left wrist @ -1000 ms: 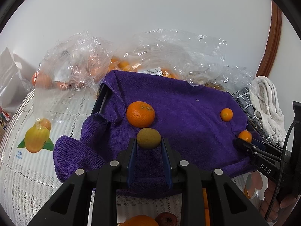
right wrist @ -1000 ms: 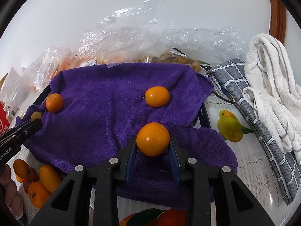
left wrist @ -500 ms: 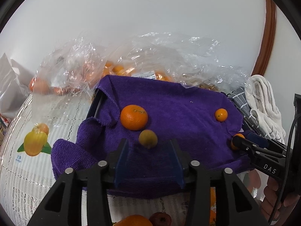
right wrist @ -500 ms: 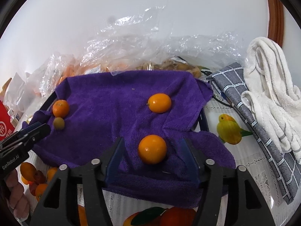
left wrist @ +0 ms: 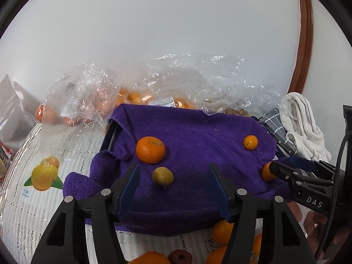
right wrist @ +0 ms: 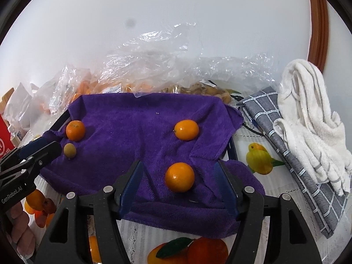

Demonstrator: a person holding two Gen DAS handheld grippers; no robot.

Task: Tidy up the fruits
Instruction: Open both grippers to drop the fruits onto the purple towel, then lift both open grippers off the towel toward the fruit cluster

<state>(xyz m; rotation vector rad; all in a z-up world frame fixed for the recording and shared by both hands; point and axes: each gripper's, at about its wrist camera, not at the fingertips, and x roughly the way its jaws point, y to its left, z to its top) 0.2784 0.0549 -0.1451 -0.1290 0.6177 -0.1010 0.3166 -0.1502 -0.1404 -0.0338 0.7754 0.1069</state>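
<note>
A purple towel covers a dark tray. A small yellow-green fruit lies on it next to a large orange. My left gripper is open and empty, the yellow-green fruit lying just ahead of its fingers. My right gripper is open and empty, a small orange lying loose between its fingers. Another small orange lies farther back on the towel.
Clear plastic bags of fruit lie behind the towel against the wall. A white towel and a grey checked cloth lie at the right. Loose oranges lie on the patterned tablecloth at the front.
Both grippers have opened, let go of their fruits onto the towel, and drawn back: the left released the yellow-green fruit, the right the small orange.
</note>
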